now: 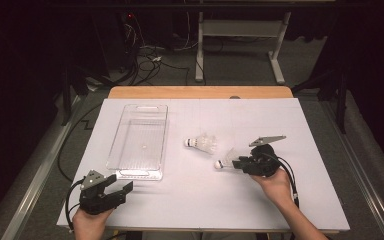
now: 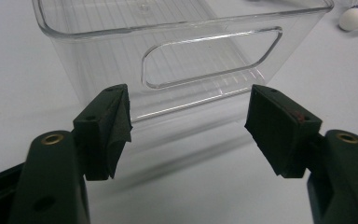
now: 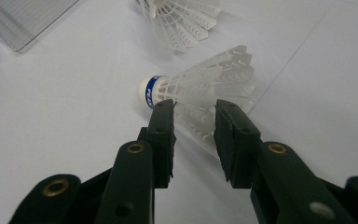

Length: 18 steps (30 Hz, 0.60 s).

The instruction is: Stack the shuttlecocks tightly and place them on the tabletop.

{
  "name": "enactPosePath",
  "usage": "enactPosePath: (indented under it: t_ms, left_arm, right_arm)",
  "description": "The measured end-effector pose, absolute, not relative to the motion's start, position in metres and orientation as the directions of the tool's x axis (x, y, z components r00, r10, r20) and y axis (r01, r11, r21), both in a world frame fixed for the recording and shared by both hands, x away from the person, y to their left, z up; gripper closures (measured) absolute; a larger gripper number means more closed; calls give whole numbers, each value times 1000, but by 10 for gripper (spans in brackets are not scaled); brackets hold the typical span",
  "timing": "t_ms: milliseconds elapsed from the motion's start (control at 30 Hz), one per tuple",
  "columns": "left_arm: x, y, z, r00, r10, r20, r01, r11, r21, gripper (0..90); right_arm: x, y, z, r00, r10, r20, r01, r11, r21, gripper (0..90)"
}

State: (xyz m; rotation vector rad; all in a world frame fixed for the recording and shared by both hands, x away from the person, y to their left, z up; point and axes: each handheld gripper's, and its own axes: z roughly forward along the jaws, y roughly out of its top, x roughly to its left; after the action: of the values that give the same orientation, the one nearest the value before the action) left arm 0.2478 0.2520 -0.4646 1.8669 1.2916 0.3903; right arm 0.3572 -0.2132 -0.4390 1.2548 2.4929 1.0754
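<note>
Two white shuttlecocks lie on the white table. One shuttlecock (image 1: 202, 143) rests mid-table; the right gripper view catches its skirt (image 3: 182, 21) at the top. The nearer shuttlecock (image 1: 227, 159) has a blue-banded cork and lies on its side. My right gripper (image 1: 236, 162) reaches it from the right, and its jaws (image 3: 195, 126) stand narrowly apart around the lower part of the skirt (image 3: 205, 79), which keeps its shape. A clear plastic bin (image 1: 145, 106) lies at the left. My left gripper (image 1: 122, 187) rests just short of the bin's near end wall (image 2: 98, 51), its jaws (image 2: 189, 126) wide and holding nothing.
The bin's near wall has a handle cut-out (image 2: 209, 58). A shuttlecock's cork (image 2: 353, 17) peeks in at the top right of the left gripper view. Beyond the table's wooden far edge (image 1: 200, 92) are floor cables and a desk frame.
</note>
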Motion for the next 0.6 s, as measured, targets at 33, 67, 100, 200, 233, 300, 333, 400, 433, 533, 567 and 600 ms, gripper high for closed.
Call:
enactPosePath:
  t_ms: [33,67,100,200,233,300,333,400,433,533,567,600]
  left_arm:
    - [248,252,-465,427,884,-187,632,-144,761,316]
    - [248,252,-465,428,884,-188,632,-144,761,316]
    - [248,252,-465,428,884,-188,632,-144,761,316]
    - [248,252,-465,427,884,-188,632,-143,761,317]
    - [248,252,-465,427,884,-189,632,-143,761,317]
    - [248,252,-465,427,884,-188,632,-144,761,317]
    - [248,252,-465,427,885,-187,632,-144,762,317]
    - [248,252,-465,427,885,-188,632,-143,762,317]
    - [248,252,-465,427,885,-188,632,-143,762,317]
    - [248,252,-465,427,885,-187,633,-144,761,317]
    - [247,252,-465,426,885,-190,631,-140,763,317]
    - [247,252,-465,425,885,-190,631,-139,763,317]
  right_arm:
    - [357,-213,-439,-640,749,175,642,396,656,698]
    - [357,-212,-439,-642,747,176,642,398,655,701]
    - [357,-212,-440,-643,746,175,642,400,654,708]
    - [357,-211,-440,-648,742,174,641,407,651,722]
    - [357,-210,-440,-649,740,175,641,408,650,727]
    - [357,-209,-441,-653,736,176,640,413,648,737]
    - [357,-209,-441,-656,734,175,639,417,646,744]
    - [357,-208,-442,-660,730,178,639,421,643,757]
    - [357,-207,-442,-661,729,178,639,423,643,763]
    - [357,-206,-443,-668,722,180,637,430,639,782]
    - [357,-206,-443,-671,719,181,637,433,638,789]
    - [357,-206,-443,-674,716,183,636,435,637,795]
